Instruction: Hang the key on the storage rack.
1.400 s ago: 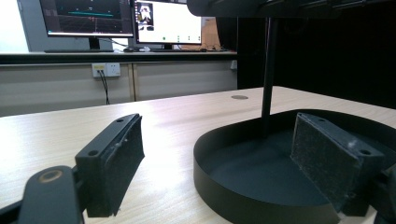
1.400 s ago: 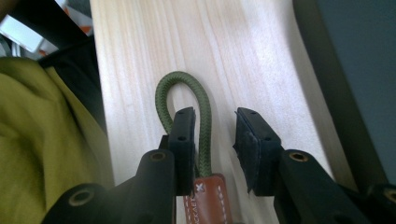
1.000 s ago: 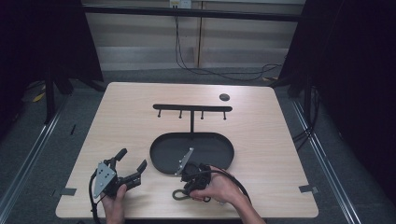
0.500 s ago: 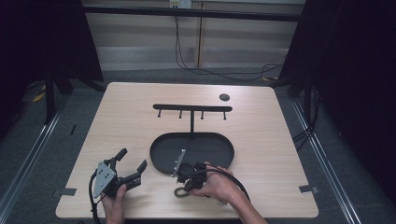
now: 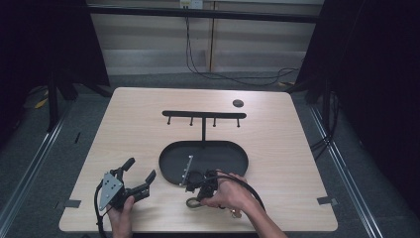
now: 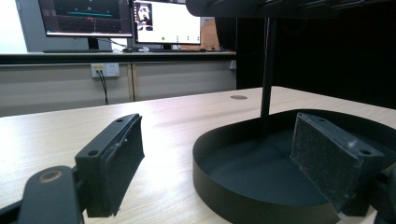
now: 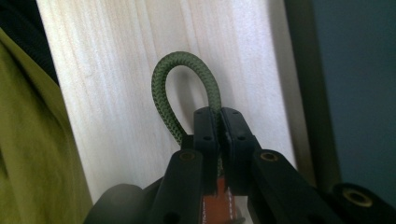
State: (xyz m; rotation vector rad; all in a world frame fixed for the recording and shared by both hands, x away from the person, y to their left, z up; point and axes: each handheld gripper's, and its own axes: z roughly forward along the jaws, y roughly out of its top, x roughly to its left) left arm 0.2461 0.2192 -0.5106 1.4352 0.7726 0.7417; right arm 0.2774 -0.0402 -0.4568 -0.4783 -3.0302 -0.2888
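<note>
Firmly closed, the right tool (image 7: 219, 122) pinches a green cord loop (image 7: 175, 88).

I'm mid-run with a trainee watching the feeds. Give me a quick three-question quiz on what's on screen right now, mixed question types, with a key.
1. True or false: the left gripper is clamped on the tray's rim.
2. Multiple choice: the right gripper holds
A. a green cord loop
B. a metal hook
C. nothing
3. Fill in: the black post with the peg bar rises from inside the oval black ____.

Key
1. False. Its jaws stand wide apart, on the table beside the tray.
2. A. The jaws are shut on the green cord loop, which arches above them over the wood.
3. tray.
</note>
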